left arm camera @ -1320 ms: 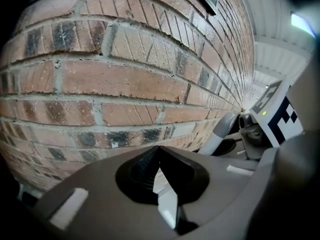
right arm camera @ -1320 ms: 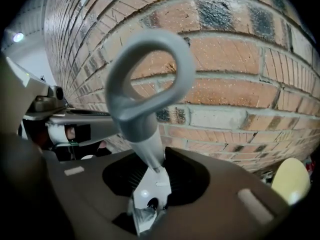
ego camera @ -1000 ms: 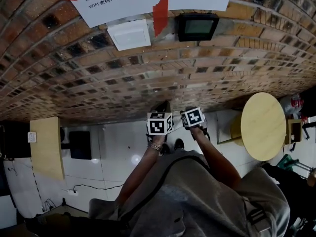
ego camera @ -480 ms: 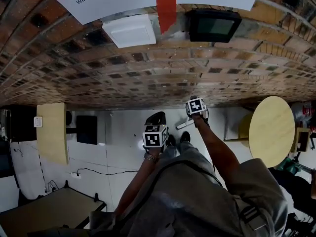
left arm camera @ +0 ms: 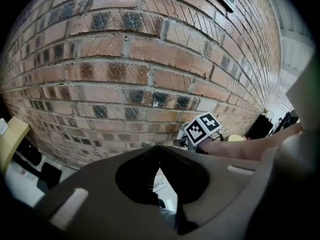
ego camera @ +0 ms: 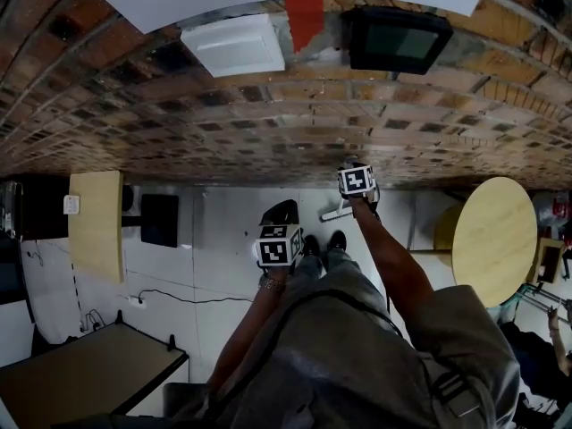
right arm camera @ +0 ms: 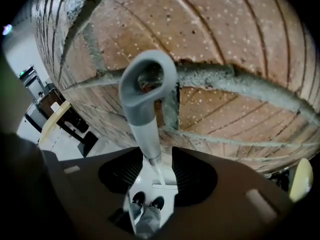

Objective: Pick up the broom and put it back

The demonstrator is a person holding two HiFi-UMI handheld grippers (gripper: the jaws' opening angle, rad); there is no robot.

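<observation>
The broom's grey handle [right arm camera: 142, 114], with a loop at its top end, leans against the brick wall [ego camera: 223, 132]. Its pale head [right arm camera: 161, 186] rests on the white floor, and a pale part of the broom [ego camera: 335, 213] shows by the wall in the head view. My right gripper [right arm camera: 159, 156] straddles the handle and its jaws are opening, with a gap beside the handle. It hangs close to the wall [ego camera: 356, 180]. My left gripper [ego camera: 278, 246] hangs lower left, over a black object [ego camera: 279, 213] on the floor. In its own view my left gripper [left arm camera: 159, 149] is shut and empty.
A round wooden table [ego camera: 493, 239] stands at the right, a rectangular wooden one [ego camera: 96, 231] at the left and a dark table [ego camera: 80, 369] at the lower left. A cable [ego camera: 170, 295] lies on the floor. The person's shoes [right arm camera: 145, 200] stand near the broom head.
The two grippers have drawn apart: the right one went toward the wall, the left one down and back. Both sank toward the floor. The pale part of the broom came into view.
</observation>
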